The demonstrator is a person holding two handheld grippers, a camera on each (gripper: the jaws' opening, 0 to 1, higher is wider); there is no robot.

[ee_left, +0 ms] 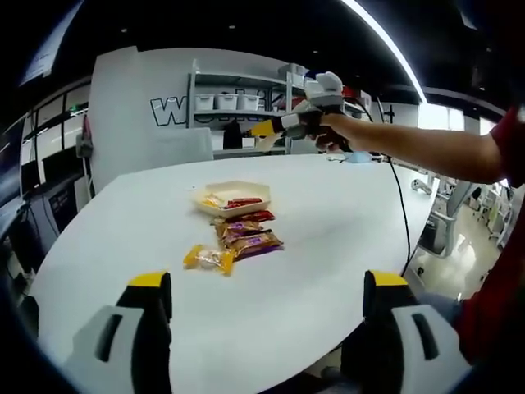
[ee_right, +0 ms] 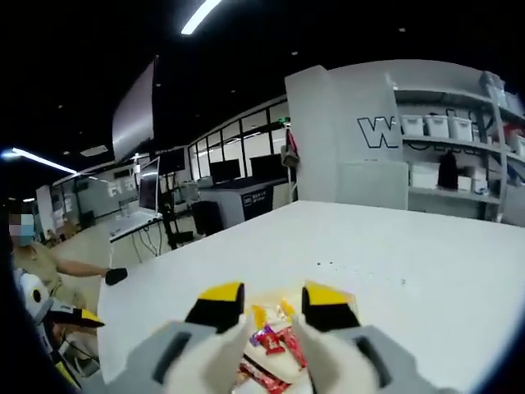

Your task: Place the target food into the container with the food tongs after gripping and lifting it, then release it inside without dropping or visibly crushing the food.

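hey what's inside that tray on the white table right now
The tray holds a yellow packet and a red packet. Its near wall hides their lower edges, so more could lie flat beneath. Other snacks lie outside it on the table.

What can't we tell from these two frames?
- Right gripper view: most of the tray sits behind the right gripper and runs off the bottom edge.
- Left gripper view: snack packets are too small to read; tray contents blur together.
- Right gripper: jaws too small to judge there.
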